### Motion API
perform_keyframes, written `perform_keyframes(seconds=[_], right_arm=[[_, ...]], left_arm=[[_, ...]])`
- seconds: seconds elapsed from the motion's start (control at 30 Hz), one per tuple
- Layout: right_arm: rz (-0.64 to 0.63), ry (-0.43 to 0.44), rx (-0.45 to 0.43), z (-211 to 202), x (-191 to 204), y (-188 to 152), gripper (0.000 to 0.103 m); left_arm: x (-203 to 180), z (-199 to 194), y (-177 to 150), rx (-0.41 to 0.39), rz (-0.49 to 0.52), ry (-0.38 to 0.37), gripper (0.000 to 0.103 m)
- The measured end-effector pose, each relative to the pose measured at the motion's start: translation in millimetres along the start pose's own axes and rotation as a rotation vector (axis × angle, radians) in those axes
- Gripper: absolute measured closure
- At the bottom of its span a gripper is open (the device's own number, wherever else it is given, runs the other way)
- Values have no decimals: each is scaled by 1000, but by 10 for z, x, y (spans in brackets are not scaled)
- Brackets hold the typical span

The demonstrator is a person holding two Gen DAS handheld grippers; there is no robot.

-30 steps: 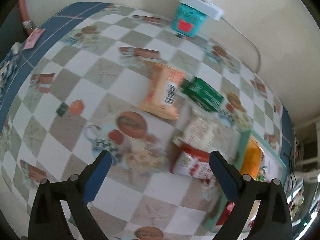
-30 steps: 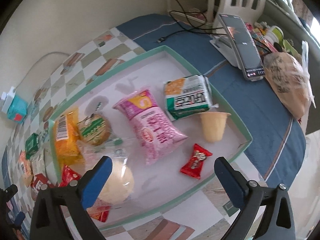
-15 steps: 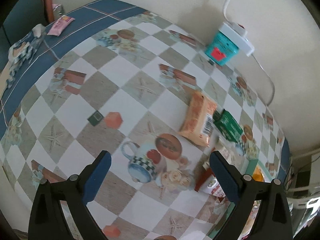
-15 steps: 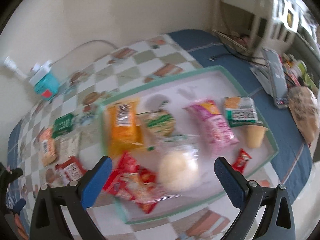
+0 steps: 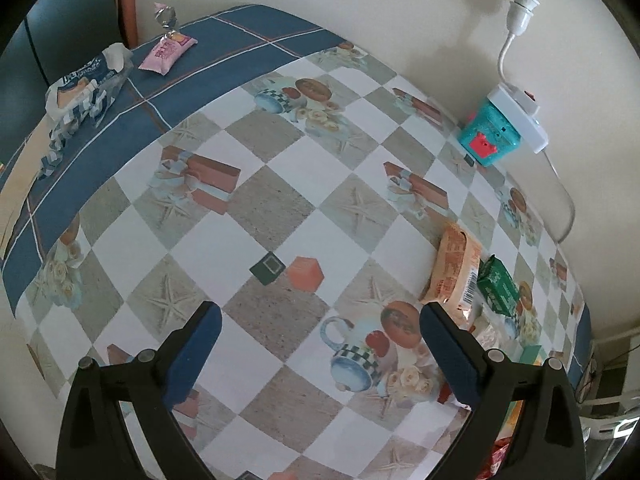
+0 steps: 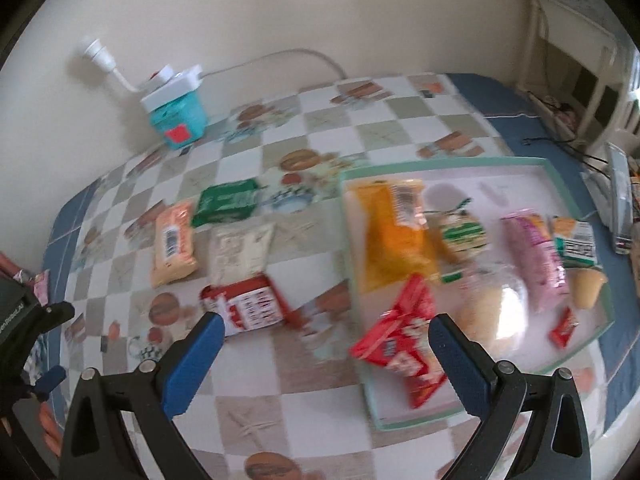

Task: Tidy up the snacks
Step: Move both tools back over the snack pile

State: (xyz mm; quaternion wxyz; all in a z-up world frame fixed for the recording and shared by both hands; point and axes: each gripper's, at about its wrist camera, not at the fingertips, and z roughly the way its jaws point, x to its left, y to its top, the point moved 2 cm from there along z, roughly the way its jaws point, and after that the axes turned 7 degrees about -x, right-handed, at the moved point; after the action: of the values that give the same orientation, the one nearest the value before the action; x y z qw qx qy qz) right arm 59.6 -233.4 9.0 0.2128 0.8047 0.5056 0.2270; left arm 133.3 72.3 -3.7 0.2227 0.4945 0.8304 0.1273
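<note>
In the right wrist view a teal-rimmed white tray (image 6: 576, 364) holds several snacks, among them a yellow packet (image 6: 390, 240), a pink packet (image 6: 534, 258) and a red bag (image 6: 404, 344) that overhangs its near rim. Loose on the checked cloth to its left lie an orange packet (image 6: 174, 240), a green packet (image 6: 228, 202), a beige packet (image 6: 240, 254) and a red-and-white packet (image 6: 250, 306). My right gripper (image 6: 320, 360) hangs open above them, empty. My left gripper (image 5: 320, 354) is open over bare cloth, with the orange packet (image 5: 454, 268) and green packet (image 5: 498, 286) to its right.
A teal box (image 6: 178, 120) under a white power strip (image 5: 518, 116) stands by the wall. A pink sachet (image 5: 166, 52) and a crumpled blue wrapper (image 5: 86, 88) lie at the table's far left corner. A phone (image 6: 620, 196) leans right of the tray.
Both views have swung left. The right gripper went from over the tray to over the loose packets. The left gripper drew away from the packets toward the table's left part.
</note>
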Motion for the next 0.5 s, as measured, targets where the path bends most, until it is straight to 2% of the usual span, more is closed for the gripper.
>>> perform_keyframes(seconds=[0.3,0.5], right_arm=[[-71,40,30,163,289,-87,0],[-71,15,41,281,250,-74,0]], left_arm=[[180,85,22,20,-55,5,4],[85,211,-7,37,3,12,4]])
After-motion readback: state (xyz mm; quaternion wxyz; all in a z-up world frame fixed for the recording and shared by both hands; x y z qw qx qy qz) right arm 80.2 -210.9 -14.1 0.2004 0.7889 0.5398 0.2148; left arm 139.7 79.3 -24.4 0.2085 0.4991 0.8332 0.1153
